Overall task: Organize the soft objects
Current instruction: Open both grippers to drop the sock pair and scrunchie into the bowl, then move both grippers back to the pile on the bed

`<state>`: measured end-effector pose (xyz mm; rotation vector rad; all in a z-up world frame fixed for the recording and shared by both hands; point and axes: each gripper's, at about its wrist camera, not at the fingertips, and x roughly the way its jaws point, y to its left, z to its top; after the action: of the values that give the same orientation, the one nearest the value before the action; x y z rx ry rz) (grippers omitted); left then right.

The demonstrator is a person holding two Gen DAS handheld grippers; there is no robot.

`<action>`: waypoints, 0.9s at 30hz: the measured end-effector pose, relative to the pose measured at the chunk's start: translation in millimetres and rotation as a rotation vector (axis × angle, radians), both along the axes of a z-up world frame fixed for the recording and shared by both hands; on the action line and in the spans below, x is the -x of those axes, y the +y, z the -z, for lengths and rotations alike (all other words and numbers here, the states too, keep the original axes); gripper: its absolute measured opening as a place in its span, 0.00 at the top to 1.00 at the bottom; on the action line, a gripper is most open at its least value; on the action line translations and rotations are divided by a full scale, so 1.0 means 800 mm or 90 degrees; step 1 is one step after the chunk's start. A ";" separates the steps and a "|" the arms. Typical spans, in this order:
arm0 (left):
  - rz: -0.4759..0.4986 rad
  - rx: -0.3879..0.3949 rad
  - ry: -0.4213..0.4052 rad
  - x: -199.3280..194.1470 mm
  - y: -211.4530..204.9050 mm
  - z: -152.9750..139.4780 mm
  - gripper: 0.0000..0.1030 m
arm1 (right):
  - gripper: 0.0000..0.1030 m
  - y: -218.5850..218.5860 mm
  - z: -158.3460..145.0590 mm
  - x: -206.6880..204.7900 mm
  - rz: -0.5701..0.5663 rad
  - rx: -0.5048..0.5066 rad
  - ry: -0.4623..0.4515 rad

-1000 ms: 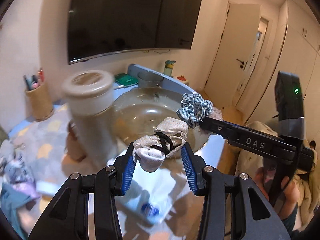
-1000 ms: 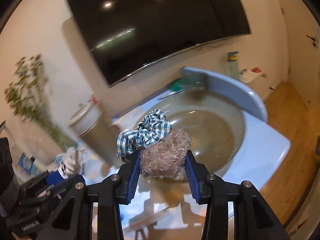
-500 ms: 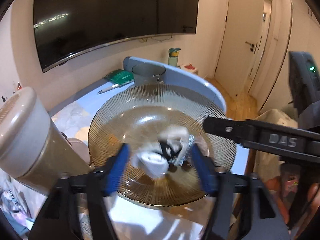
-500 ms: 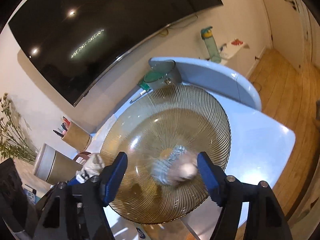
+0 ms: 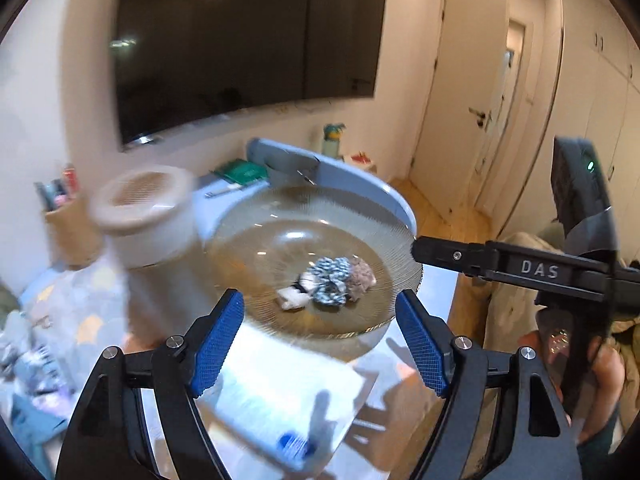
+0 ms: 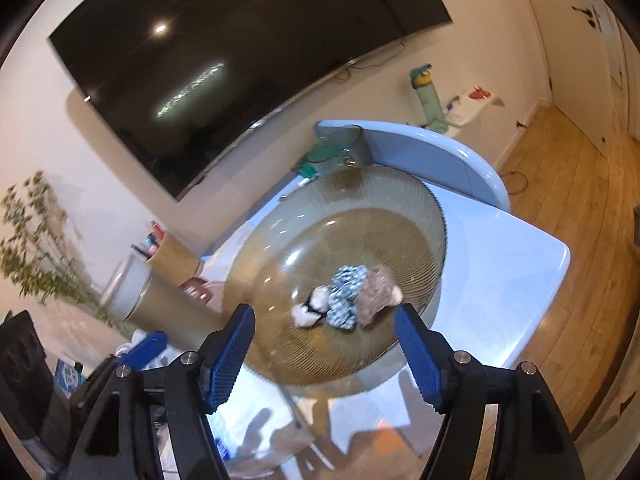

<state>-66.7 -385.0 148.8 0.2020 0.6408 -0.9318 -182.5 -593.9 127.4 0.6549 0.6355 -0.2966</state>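
looking past your grippers, a pale blue table (image 6: 500,264) meets a wall-mounted tv (image 5: 248,40); three soft objects (image 6: 346,296) (white, checked, fuzzy) touch inside the ribbed glass bowl (image 6: 400,200). left gripper (image 5: 320,340) is opening, empty; right gripper (image 6: 326,360) gapes wide, empty.

Wall television (image 6: 224,64), pen cup (image 5: 70,220), green bottle (image 6: 428,96)

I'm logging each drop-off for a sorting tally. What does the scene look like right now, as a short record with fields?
container: ribbed amber glass bowl on the pale blue table
contents: three soft items, bunched together near the middle
item 1: white bundle with black tie
item 2: checked scrunchie
item 3: fuzzy pinkish-brown piece
left gripper: jaws opening, nothing between them
right gripper: jaws apart, nothing between them
beside bowl: tall beige cylinder with pale lid
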 end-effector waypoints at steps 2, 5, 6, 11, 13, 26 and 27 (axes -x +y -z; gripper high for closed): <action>-0.026 0.014 -0.014 0.006 0.037 -0.015 0.25 | 0.31 0.018 -0.011 0.006 -0.012 0.022 -0.008; -0.076 0.025 -0.027 0.011 0.090 -0.034 0.25 | 0.31 0.062 -0.030 0.007 -0.053 0.057 -0.023; -0.093 0.029 -0.031 0.011 0.105 -0.039 0.25 | 0.31 0.062 -0.030 0.007 -0.053 0.057 -0.023; -0.191 0.055 -0.051 0.010 0.204 -0.060 0.25 | 0.31 0.137 -0.051 -0.005 -0.135 0.107 -0.036; -0.229 0.069 -0.054 0.007 0.245 -0.065 0.25 | 0.31 0.173 -0.056 -0.011 -0.174 0.132 -0.039; -0.387 0.016 0.047 -0.022 0.419 0.045 0.25 | 0.31 0.367 0.011 -0.099 -0.395 0.154 -0.034; -0.387 0.001 0.050 -0.024 0.420 0.056 0.25 | 0.31 0.375 0.025 -0.107 -0.406 0.143 -0.025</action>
<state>-47.9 -49.3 104.0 -0.0364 0.7189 -0.3547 -96.7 -293.9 107.7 0.2180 0.7275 0.2364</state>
